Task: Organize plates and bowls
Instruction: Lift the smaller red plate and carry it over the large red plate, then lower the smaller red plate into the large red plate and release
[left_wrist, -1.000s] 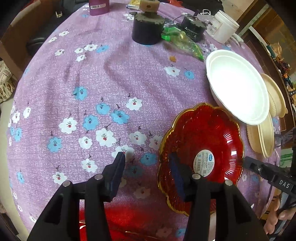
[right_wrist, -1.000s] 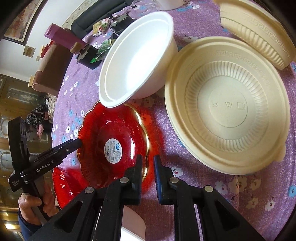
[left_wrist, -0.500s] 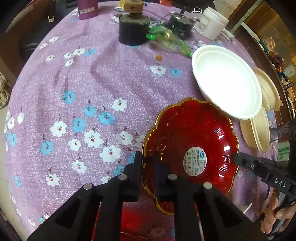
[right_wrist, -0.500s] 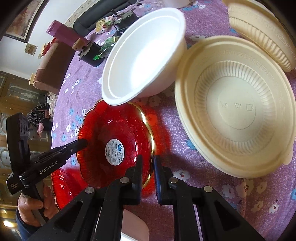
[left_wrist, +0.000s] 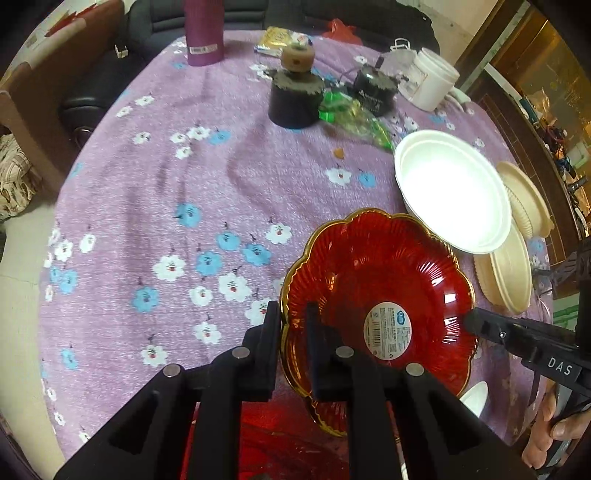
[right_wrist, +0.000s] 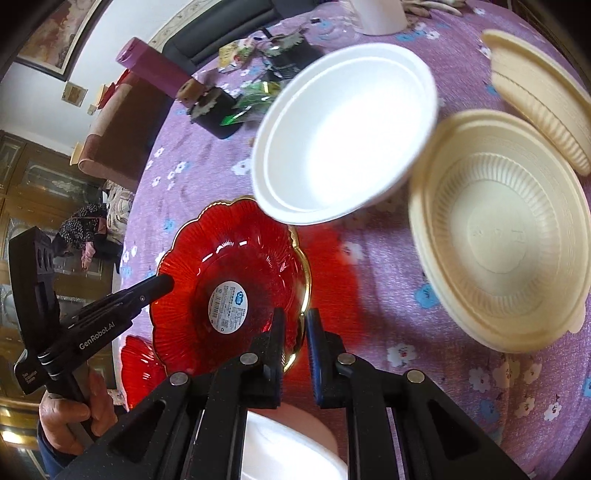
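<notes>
The purple floral tablecloth (left_wrist: 155, 206) carries everything. The cream ribbed bowl (right_wrist: 498, 236) sits beside the white foam bowl (right_wrist: 343, 147), whose rim overhangs the far edge of the red plate (left_wrist: 376, 295). Left gripper (left_wrist: 293, 325) and right gripper (right_wrist: 295, 332) are each clamped on opposite edges of that plate, jaws nearly closed. If the plate goes up unevenly, it could tip the white bowl or slip free.
</notes>
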